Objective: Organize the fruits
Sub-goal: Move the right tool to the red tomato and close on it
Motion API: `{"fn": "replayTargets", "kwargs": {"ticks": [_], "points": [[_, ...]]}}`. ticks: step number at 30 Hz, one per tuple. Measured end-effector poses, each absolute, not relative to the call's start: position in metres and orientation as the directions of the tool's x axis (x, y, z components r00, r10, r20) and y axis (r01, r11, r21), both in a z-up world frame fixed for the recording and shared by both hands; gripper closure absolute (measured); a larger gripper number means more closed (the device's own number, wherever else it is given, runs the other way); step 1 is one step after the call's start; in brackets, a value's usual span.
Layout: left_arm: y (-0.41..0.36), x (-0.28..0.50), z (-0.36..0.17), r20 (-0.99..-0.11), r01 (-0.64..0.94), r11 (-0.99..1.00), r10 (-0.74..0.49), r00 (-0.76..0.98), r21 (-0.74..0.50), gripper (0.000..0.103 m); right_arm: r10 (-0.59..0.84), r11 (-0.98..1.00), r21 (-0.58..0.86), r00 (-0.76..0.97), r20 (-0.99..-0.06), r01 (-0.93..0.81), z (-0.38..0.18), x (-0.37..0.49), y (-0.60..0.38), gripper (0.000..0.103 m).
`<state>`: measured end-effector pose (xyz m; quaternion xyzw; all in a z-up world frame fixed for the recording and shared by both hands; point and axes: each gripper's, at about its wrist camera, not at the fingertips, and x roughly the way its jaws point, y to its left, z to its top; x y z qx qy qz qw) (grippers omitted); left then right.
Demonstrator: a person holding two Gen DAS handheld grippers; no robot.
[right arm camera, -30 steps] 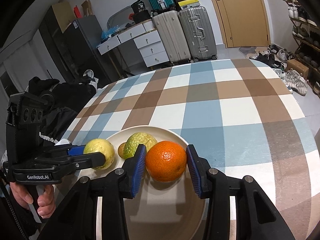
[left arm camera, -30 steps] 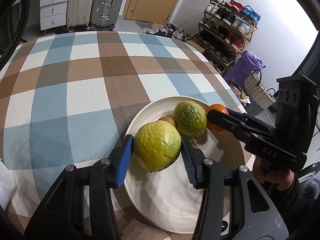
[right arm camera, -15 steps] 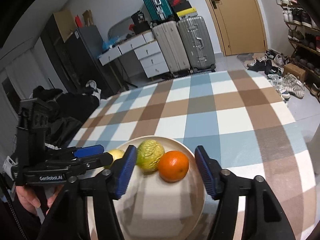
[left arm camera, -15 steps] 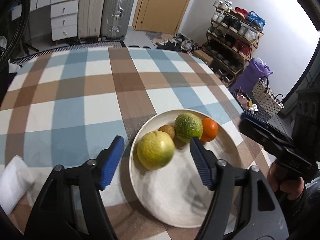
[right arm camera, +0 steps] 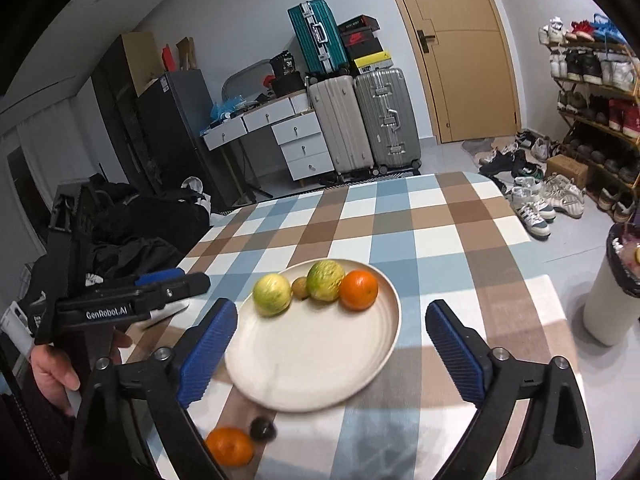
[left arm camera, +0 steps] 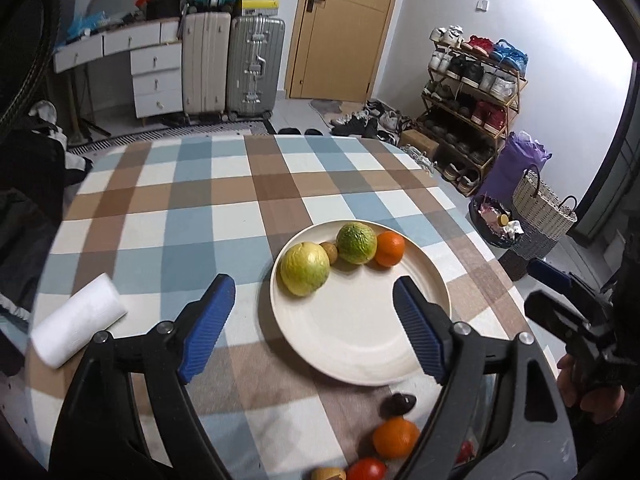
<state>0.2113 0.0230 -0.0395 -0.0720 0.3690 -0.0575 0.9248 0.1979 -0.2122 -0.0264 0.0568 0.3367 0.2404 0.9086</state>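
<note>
Left wrist: left gripper [left arm camera: 308,322] spread wide, holding nothing, above plate [left arm camera: 360,360]; loose orange [left arm camera: 396,438] just nearside of plate. Best approached low, straddling it squarely.

Right wrist: right gripper [right arm camera: 330,346] likewise spread, unladen, above plate [right arm camera: 320,376]; same orange [right arm camera: 230,446] near plate's nearside rim.

A white paper roll [left arm camera: 78,319] is lying on the checkered tablecloth [left arm camera: 192,216]. Behind the table, two suitcases [left arm camera: 234,66] are standing upright beside a white drawer unit [left arm camera: 154,80], and a teal suitcase [right arm camera: 316,36] is resting on top. A shoe rack [left arm camera: 472,92] is standing near the wooden door [left arm camera: 340,28]. A woven basket [left arm camera: 540,204] is sitting on the floor.
</note>
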Motion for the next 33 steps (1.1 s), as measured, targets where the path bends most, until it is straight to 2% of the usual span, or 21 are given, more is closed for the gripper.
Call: {"fn": "replayTargets", "kwargs": {"ticks": [7,13,17,33], "points": [[0.023,0.154,-0.028,-0.650,0.044,0.984,-0.146,0.746,-0.171,0.019,0.469,0.880,0.240,0.676,-0.569,-0.409,-0.017,0.145,-0.208,0.002],[0.022,0.111,-0.038,-0.663,0.038,0.982,-0.153,0.733,-0.184,0.016,0.470,0.878,0.215,0.684,-0.558,-0.428,-0.019,0.104,-0.199,0.001],[0.019,0.087,-0.055,-0.689,0.035,0.983,-0.150,0.709,-0.179,0.003,0.467,0.878,0.205,0.680,-0.566,-0.432,-0.024,0.085,-0.193,0.000],[0.011,0.061,-0.121,-0.770,0.042,0.980,-0.177,0.612,-0.192,0.001,0.429,0.899,0.235,0.640,-0.637,-0.369,-0.073,0.053,-0.202,0.000]]}}
